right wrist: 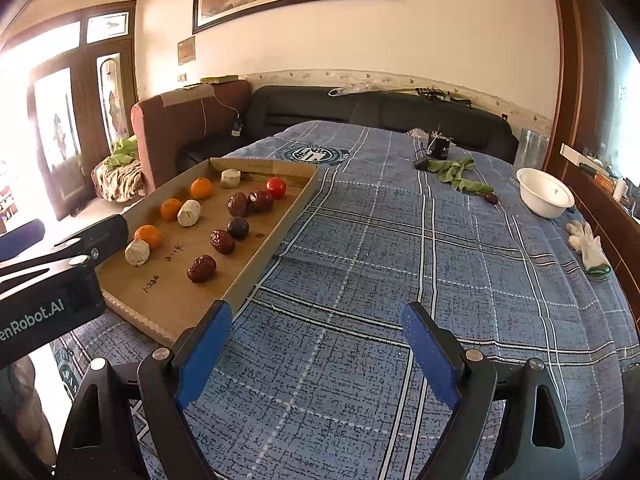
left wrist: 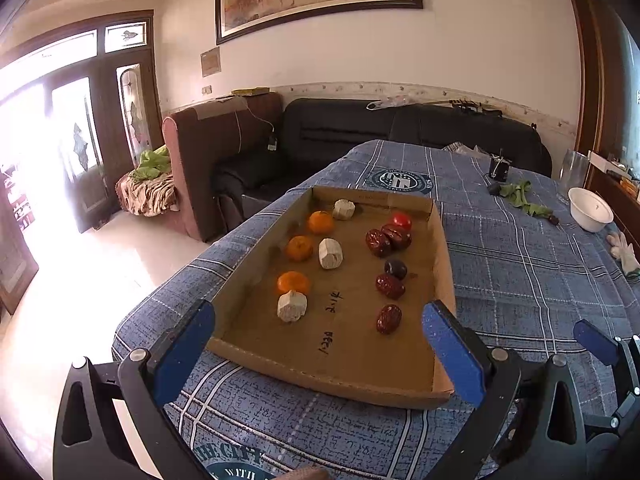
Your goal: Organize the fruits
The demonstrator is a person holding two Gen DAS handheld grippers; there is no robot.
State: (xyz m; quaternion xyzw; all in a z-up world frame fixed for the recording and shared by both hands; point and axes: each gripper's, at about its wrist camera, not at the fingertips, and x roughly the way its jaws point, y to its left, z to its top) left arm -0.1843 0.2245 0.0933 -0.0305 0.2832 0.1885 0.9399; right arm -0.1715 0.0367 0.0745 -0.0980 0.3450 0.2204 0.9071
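From the left wrist, the left gripper [left wrist: 318, 322] stands with its blue-padded jaws wide apart and empty, framing the near end of a shallow brown cardboard tray [left wrist: 340, 380] on the blue plaid tablecloth [left wrist: 520, 280]. In the tray lie three orange tangerines [left wrist: 299, 248], three pale lumps [left wrist: 330, 253] hard to identify, wrinkled red dates [left wrist: 389, 319], a dark plum [left wrist: 395, 268] and a red tomato [left wrist: 402, 221]

From the right wrist, the right gripper [right wrist: 316, 328] gapes over bare cloth beside the tray [right wrist: 256, 264]; a white bowl [right wrist: 544, 194] sits far right
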